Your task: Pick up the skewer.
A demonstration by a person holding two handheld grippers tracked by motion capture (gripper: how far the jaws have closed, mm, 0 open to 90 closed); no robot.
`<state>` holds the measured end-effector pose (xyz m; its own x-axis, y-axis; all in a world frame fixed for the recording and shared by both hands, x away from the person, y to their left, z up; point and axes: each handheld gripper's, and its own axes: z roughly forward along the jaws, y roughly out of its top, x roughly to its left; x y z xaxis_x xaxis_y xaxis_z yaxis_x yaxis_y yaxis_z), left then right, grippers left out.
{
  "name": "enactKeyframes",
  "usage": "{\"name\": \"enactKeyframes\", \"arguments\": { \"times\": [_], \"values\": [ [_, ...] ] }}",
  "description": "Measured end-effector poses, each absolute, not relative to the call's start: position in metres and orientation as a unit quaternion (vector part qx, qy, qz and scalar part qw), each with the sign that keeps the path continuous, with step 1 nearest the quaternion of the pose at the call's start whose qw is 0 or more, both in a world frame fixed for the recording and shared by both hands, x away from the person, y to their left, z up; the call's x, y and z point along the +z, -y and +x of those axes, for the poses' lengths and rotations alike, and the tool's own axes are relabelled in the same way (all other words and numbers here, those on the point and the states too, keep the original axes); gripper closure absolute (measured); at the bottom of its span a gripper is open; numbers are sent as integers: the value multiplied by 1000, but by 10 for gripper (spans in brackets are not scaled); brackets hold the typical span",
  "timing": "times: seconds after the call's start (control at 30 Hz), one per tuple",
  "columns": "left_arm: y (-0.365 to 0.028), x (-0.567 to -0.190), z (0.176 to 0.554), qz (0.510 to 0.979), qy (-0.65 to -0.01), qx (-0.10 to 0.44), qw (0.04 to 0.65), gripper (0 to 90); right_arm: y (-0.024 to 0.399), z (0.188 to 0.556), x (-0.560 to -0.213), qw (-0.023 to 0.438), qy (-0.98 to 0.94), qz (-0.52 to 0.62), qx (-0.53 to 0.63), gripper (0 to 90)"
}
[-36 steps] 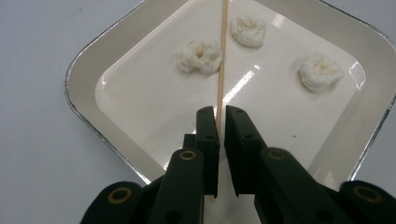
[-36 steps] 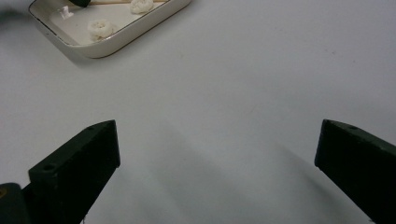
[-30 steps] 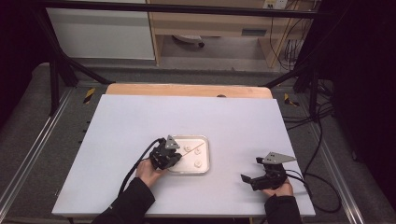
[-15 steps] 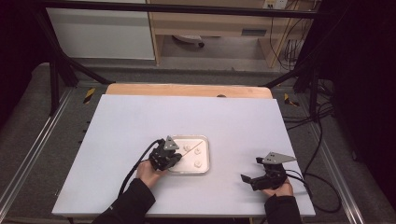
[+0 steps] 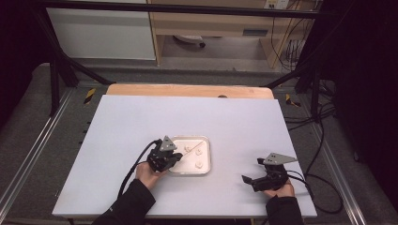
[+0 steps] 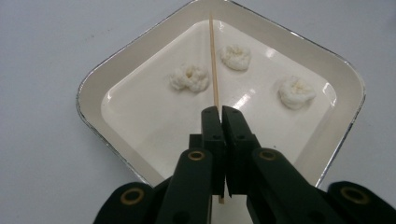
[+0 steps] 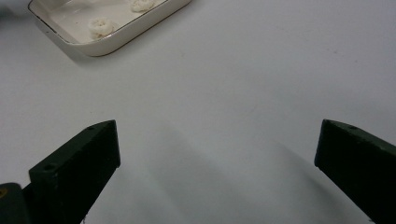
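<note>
A shallow cream tray (image 6: 116, 65) (image 5: 206, 157) with a metal rim sits on the white table and holds three small white dough-like lumps (image 6: 189, 78) (image 5: 199, 164). My left gripper (image 6: 221, 110) (image 5: 174, 158) hangs over the tray's near-left corner, shut on a thin wooden skewer (image 6: 213, 60) that reaches across the tray between two lumps. My right gripper (image 7: 217, 149) (image 5: 251, 180) rests low over bare table to the right of the tray, jaws wide open with nothing between them. In the right gripper view the tray (image 7: 140, 25) lies at top left.
The white table top (image 5: 187, 117) spreads wide around the tray, with a wooden strip (image 5: 187, 90) along its far edge. Black cables (image 5: 136, 166) trail from both grippers. Metal rails and dark frame posts flank the table.
</note>
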<state>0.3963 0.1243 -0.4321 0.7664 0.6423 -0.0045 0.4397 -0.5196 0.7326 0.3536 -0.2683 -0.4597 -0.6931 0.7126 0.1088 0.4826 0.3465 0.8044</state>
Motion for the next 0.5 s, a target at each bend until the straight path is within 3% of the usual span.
{"name": "enactKeyframes", "arguments": {
  "times": [0.5],
  "values": [
    [-127, -424, 385, 859, -304, 124, 393, 885, 264, 353, -457, 138, -815, 360, 432, 9]
  ]
}}
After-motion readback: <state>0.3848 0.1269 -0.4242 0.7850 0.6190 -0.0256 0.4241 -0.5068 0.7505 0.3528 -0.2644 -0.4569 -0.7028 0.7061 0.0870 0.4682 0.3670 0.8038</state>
